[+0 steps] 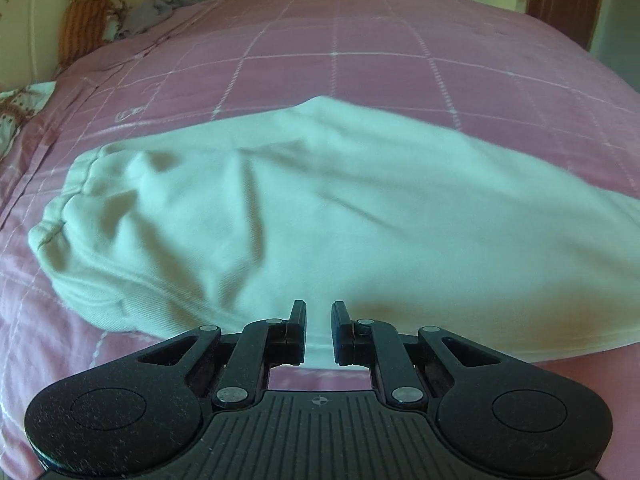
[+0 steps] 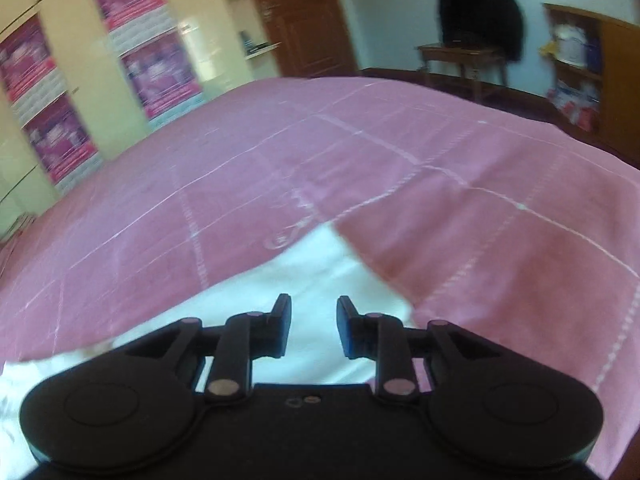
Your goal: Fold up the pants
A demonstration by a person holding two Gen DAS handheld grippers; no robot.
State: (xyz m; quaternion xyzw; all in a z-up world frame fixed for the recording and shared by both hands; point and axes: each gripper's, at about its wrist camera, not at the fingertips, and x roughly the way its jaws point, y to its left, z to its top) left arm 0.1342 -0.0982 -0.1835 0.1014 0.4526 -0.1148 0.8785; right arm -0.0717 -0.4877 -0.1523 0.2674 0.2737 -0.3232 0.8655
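White pants (image 1: 304,216) lie on the pink bed, the gathered waistband (image 1: 68,204) at the left and the legs running off to the right. My left gripper (image 1: 319,312) is open, its fingers over the near edge of the pants with nothing between them. In the right wrist view a white end of the pants (image 2: 320,276) lies under my right gripper (image 2: 313,312), which is open and empty. That view is blurred.
The pink checked bedspread (image 1: 360,60) covers the whole bed. An orange cushion (image 1: 86,24) and grey clothes (image 1: 156,12) lie at the far left. Cupboards (image 2: 120,60), a brown door (image 2: 300,12), a small wooden table (image 2: 460,60) and shelves (image 2: 580,68) stand beyond the bed.
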